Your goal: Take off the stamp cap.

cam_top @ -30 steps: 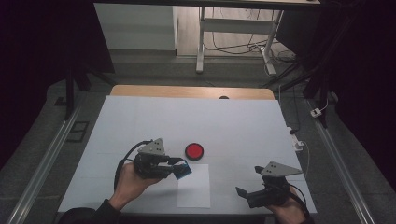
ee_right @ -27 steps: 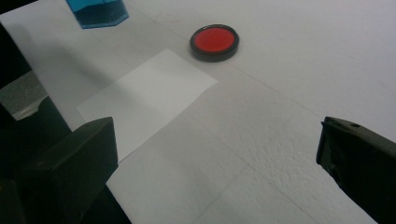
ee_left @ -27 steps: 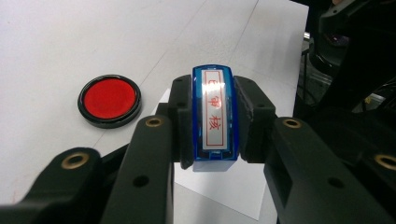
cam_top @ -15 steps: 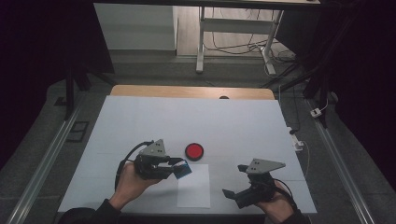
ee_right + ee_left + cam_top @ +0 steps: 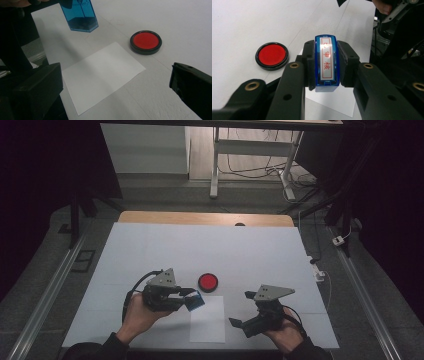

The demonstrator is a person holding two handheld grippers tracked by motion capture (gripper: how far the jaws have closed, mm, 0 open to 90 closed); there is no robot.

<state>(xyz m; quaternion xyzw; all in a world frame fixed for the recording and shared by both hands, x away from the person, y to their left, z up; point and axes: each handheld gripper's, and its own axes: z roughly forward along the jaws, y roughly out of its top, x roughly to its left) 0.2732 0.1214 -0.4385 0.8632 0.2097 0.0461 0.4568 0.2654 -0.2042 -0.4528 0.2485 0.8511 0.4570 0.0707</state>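
My left hand-held gripper (image 5: 192, 299) pinches the blue stamp (image 5: 195, 300) above the paper's (image 5: 207, 320) far-left corner; ink pad (image 5: 208, 281) just beyond; right hand-held gripper (image 5: 240, 325) spread.

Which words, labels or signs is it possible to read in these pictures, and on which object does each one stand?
"已审核": three red characters inside a red frame, on the white label of the blue stamp, which the left gripper holds between its fingers.
The red ink pad: no text visible.
The white sheet of paper: blank.
The right gripper: no readable marking.
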